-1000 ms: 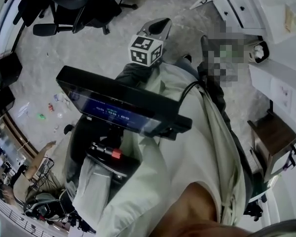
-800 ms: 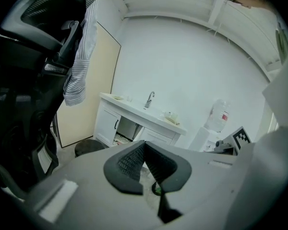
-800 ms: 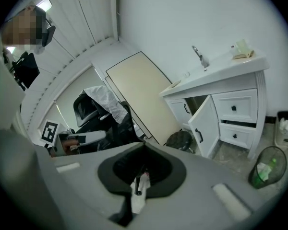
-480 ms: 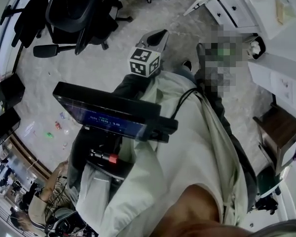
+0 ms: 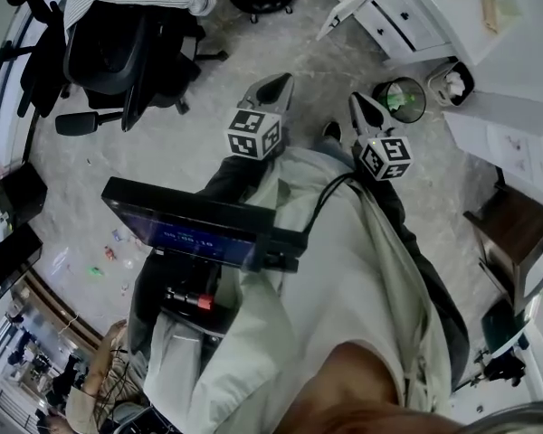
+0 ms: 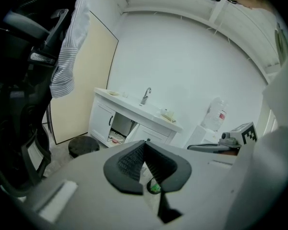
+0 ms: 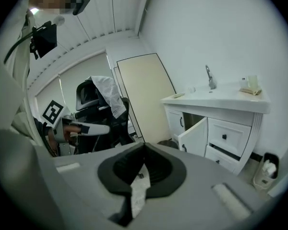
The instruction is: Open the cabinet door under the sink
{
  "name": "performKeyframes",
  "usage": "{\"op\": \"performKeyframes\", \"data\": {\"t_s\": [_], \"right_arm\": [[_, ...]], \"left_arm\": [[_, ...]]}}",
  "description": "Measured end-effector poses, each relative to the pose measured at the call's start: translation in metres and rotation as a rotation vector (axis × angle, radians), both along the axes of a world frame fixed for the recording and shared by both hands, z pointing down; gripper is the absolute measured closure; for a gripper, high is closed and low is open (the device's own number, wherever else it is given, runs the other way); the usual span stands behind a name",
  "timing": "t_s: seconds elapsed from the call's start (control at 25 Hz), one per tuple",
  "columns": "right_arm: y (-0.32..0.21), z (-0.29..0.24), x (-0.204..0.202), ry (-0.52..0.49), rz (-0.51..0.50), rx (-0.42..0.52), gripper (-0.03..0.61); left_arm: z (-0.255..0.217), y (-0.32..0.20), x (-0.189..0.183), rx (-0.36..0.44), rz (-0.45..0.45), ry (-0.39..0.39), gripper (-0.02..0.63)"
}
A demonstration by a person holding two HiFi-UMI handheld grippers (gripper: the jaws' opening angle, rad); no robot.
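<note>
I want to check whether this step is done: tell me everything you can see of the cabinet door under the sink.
The cabinet door is a plain white panel, seemingly painted, with a small dark handle near its free edge. It stands upright and open, swung out from the white cabinet under the sink, hinged on the side next to the drawers, with a dark space behind it. Nothing but the cabinet touches it.

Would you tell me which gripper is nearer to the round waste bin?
Right. The right gripper points close beside the bin; the left gripper is farther off to its left.
</note>
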State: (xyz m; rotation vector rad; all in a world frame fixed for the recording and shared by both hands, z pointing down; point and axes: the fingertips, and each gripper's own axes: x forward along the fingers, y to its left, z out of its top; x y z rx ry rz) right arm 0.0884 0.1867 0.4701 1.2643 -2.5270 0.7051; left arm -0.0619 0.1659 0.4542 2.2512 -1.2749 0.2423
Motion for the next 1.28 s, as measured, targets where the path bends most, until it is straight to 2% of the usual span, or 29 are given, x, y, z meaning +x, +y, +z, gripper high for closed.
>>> {"op": "performKeyframes", "data": {"t_s": [0.28, 0.6, 0.8, 1.04, 1.28], "right_arm": [[0.003, 0.002, 0.030, 0.017, 0.014, -0.005, 0.577], [0.000, 0.000, 0.057, 0.018, 0.009, -0.002, 0.577], [0.001, 0.002, 0.062, 0.006, 0.004, -0.011, 0.577], [0.007, 0.007, 0.055, 0.003, -0.062, -0.019, 0.577], [0.008, 0.007, 0.059, -0.014, -0.057, -0.023, 0.577]], "left_arm": [[0.003, 0.000, 0.029, -0.012, 0.014, 0.001, 0.607], [-0.004, 0.002, 0.053, 0.012, 0.000, 0.011, 0.607], [-0.004, 0.010, 0.053, 0.015, -0.031, 0.009, 0.607], [-0.003, 0.019, 0.050, 0.013, -0.071, 0.002, 0.607], [-0.001, 0.025, 0.050, 0.001, -0.083, -0.008, 0.607]]}}
